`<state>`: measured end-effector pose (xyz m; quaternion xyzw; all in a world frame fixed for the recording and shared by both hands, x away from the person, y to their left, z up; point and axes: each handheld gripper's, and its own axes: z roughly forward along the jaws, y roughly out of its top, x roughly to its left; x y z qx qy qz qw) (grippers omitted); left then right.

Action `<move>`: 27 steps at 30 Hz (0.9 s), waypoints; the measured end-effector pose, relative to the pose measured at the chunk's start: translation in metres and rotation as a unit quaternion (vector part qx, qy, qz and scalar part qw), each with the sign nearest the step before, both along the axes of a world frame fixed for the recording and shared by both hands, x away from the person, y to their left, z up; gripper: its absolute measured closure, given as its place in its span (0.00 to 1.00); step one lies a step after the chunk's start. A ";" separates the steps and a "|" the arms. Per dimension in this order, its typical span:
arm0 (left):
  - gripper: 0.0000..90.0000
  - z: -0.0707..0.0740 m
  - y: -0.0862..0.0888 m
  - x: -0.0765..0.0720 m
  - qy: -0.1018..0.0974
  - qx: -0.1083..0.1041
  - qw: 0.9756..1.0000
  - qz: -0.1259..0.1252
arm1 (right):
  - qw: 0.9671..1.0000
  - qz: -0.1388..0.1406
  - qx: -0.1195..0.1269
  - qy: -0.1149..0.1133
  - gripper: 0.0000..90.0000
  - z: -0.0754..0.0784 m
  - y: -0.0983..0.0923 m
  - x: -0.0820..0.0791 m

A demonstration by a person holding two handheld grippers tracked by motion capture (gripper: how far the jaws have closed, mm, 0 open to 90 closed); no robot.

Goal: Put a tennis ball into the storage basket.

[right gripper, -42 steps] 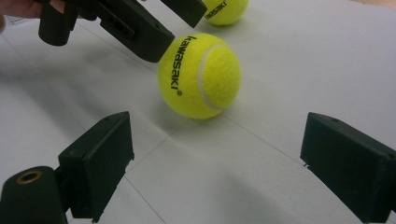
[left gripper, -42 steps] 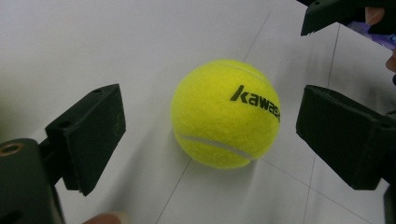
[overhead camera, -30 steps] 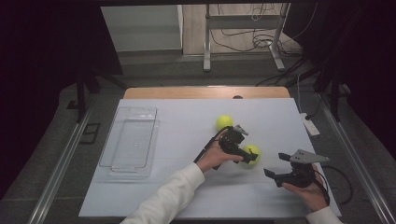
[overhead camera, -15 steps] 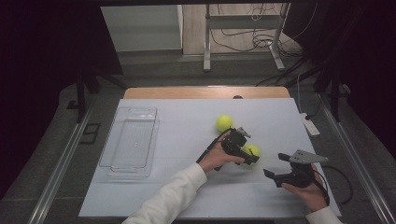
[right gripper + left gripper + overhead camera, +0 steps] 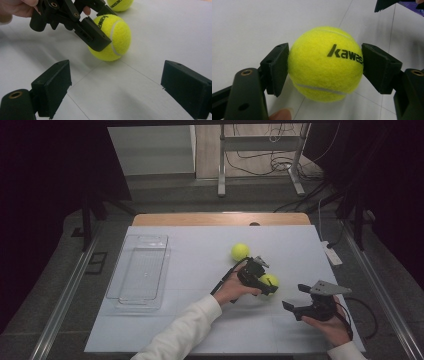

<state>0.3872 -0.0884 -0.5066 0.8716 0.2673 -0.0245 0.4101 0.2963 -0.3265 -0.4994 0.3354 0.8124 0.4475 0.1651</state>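
Closing over the last second, my left gripper's [image 5: 325,67] jaws are now clamping the tennis ball [image 5: 325,63] right of centre in the high view; I'm judging a lift toward the clear tray [image 5: 137,275] at left comes next. Right gripper [image 5: 120,87] is hanging open.

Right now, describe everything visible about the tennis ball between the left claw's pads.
The tennis ball is bright yellow-green with a fuzzy felt look, a pale curved seam and black lettering that reads "kawas" before a pad cuts it off. It sits on the white table, right of centre, nearer the person than the second ball. The left claw has just closed on it, its black pads pressing opposite sides. It looks whole and round, not squashed.
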 end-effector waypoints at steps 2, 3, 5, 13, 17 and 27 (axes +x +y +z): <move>0.30 0.002 0.002 0.001 -0.001 -0.007 1.000 0.004 | 1.000 0.000 0.001 0.000 0.11 0.000 0.000 0.000; 0.30 0.004 0.004 0.001 -0.001 -0.009 1.000 0.005 | 1.000 0.000 0.001 0.000 0.11 0.000 0.000 0.000; 0.30 0.006 0.005 0.001 -0.002 -0.011 1.000 0.007 | 1.000 -0.001 0.000 0.000 0.11 0.000 0.000 0.000; 0.30 0.014 0.011 -0.003 -0.011 -0.017 1.000 0.007 | 1.000 -0.001 0.000 -0.001 0.11 0.000 0.000 0.000; 0.30 0.017 0.014 -0.005 -0.014 -0.017 1.000 0.006 | 1.000 -0.001 -0.001 -0.001 0.11 0.000 0.000 0.000; 0.30 0.021 0.025 -0.010 -0.024 -0.019 1.000 0.008 | 1.000 -0.002 -0.004 0.001 0.11 0.000 0.000 0.000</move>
